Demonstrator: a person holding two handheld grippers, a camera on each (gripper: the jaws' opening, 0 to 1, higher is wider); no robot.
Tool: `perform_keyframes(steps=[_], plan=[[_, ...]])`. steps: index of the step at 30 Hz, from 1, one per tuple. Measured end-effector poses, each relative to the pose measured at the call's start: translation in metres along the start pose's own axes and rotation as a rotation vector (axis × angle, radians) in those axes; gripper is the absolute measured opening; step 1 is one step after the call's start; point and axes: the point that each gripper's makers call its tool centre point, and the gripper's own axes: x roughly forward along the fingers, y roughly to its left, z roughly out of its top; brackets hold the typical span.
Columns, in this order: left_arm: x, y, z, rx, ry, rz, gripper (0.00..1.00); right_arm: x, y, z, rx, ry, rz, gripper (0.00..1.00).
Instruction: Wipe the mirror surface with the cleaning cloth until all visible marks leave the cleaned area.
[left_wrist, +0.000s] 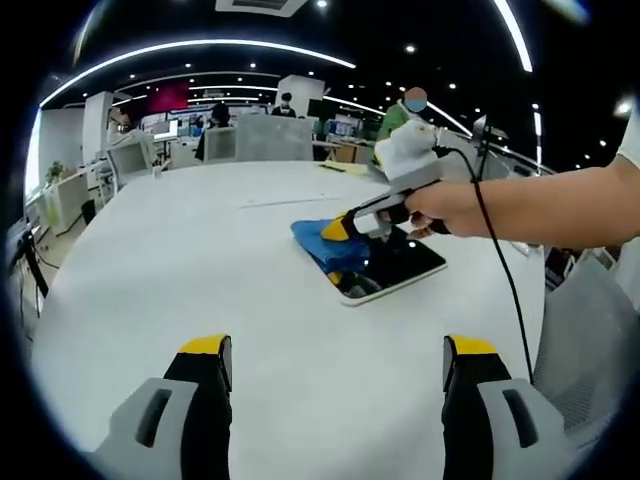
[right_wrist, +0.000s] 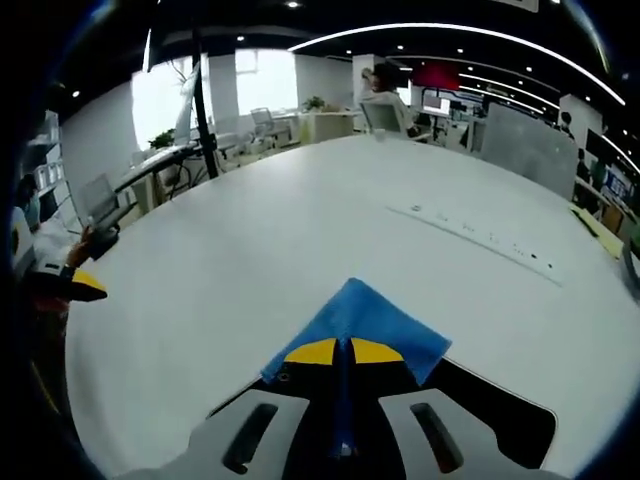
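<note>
Right tongs (right_wrist: 346, 352) are closed on the blue cleaning cloth (right_wrist: 365, 318) and pressed onto the mirror (left_wrist: 395, 265), centre right of the left gripper view. Left tongs (left_wrist: 338, 362) are held open and empty at bottom of frame, well apart from the mirror on the white bench (left_wrist: 200, 260). Wiping is judged underway; remaining marks cannot be told.

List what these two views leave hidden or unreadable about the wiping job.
- Marks on the mirror: too small in the left gripper view to judge.
- Mirror's far end: covered by the blue cloth and right gripper.
- Right gripper view: mirror mostly hidden behind the gripper.
</note>
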Motion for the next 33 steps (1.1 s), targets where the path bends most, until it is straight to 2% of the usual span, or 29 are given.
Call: perform_keyframes(steps=[14, 23, 33], plan=[[0.000, -0.003, 0.004, 0.014, 0.001, -0.002, 0.87, 0.002, -0.002, -0.006, 0.026, -0.010, -0.008, 0.00], [-0.002, -0.003, 0.004, 0.015, 0.000, 0.002, 0.87, -0.002, -0.013, -0.008, 0.047, -0.019, -0.031, 0.00], [-0.003, -0.002, 0.006, 0.016, -0.009, 0.010, 0.87, -0.015, -0.034, -0.017, 0.087, -0.030, -0.072, 0.00]])
